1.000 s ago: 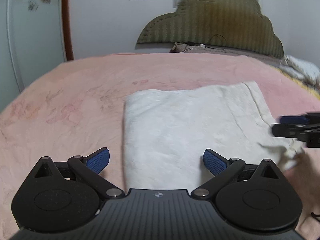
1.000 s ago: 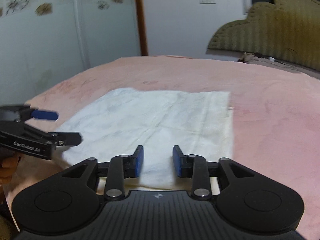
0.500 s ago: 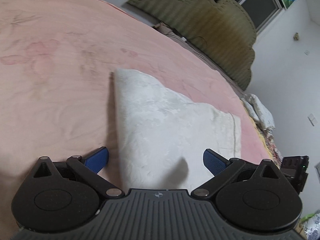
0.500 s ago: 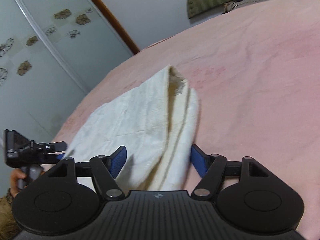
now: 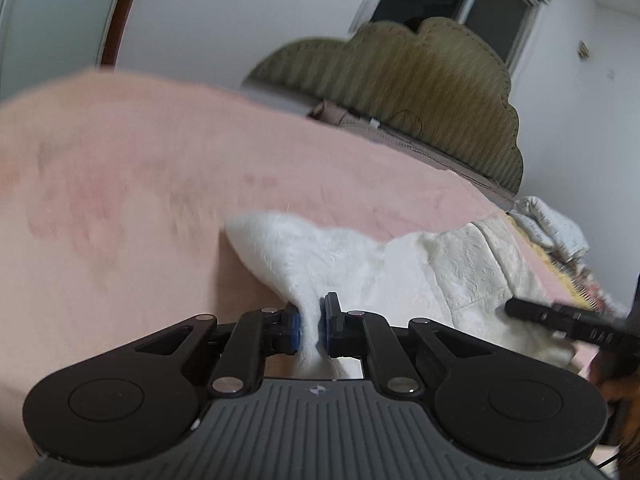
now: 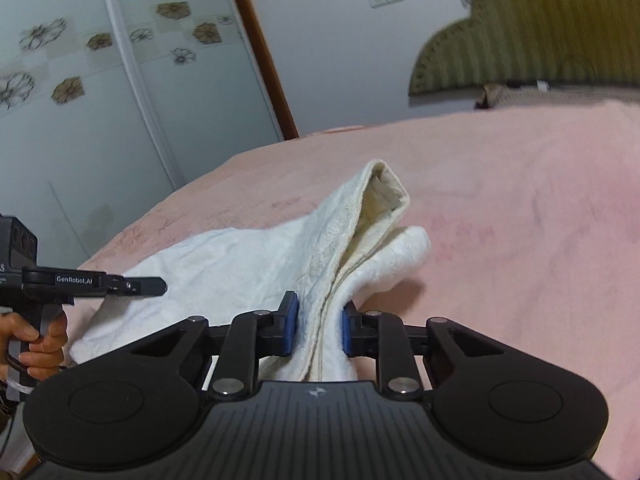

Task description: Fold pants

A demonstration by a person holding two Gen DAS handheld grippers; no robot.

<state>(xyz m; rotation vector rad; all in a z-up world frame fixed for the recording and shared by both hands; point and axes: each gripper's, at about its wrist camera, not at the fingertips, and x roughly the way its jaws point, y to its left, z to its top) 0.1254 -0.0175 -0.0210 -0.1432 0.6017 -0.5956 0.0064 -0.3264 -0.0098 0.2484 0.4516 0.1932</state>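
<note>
1. Since half a second ago both tools have gone from wide apart to clamped on cloth, and the near edge of the pants (image 5: 400, 276) has risen off the bed (image 5: 120, 184).
2. The left tool (image 5: 309, 330) pinches a thin ridge of white fabric between its blue pads (image 5: 295, 330); the jaws stand nearly together.
3. The right tool (image 6: 318, 330) grips a thicker bunch, several layers with a seam; its jaws stand a little wider.
4. The pants are white and textured; they lie on the pink bed, the gripped edge pulled up toward the cameras, the far part resting on the cover.
5. In the right view a folded corner (image 6: 384, 196) stands up in a peak and opens to show cream lining.
6. Each tool shows in the other's view, beside the cloth; a hand (image 6: 38, 342) holds the left handle.
7. A green headboard (image 5: 420, 92) stands behind the bed; the left view is blurred.
</note>
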